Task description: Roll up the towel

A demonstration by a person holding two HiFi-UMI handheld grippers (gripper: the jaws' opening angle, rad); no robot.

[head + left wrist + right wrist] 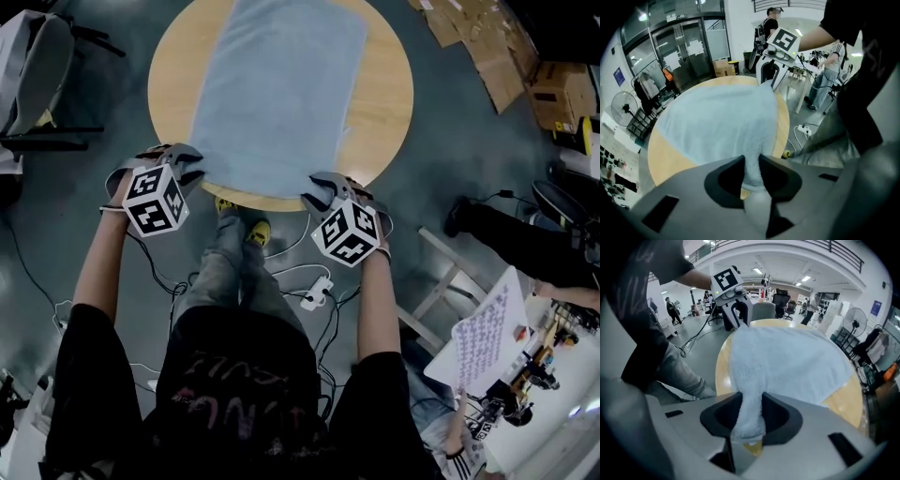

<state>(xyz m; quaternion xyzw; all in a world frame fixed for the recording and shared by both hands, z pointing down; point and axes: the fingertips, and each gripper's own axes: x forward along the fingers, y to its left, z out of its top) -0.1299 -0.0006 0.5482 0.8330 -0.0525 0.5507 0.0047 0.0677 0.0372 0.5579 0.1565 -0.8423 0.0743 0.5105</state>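
A pale blue towel (277,89) lies spread flat on the round wooden table (386,103), its near edge at the table's front rim. My left gripper (192,171) is shut on the towel's near left corner, and my right gripper (323,194) is shut on the near right corner. In the left gripper view the towel (722,122) narrows into a bunch pinched between the dark jaws of the left gripper (751,166). In the right gripper view a fold of the towel (787,362) is likewise pressed between the jaws of the right gripper (751,413). Both corners are lifted slightly off the tabletop.
Flattened cardboard boxes (487,47) lie on the floor at the far right. A chair (33,66) stands to the left of the table. A power strip (317,293) and cables lie by the person's feet. Another person's leg (525,244) and a white table with a sheet of paper (487,337) are at right.
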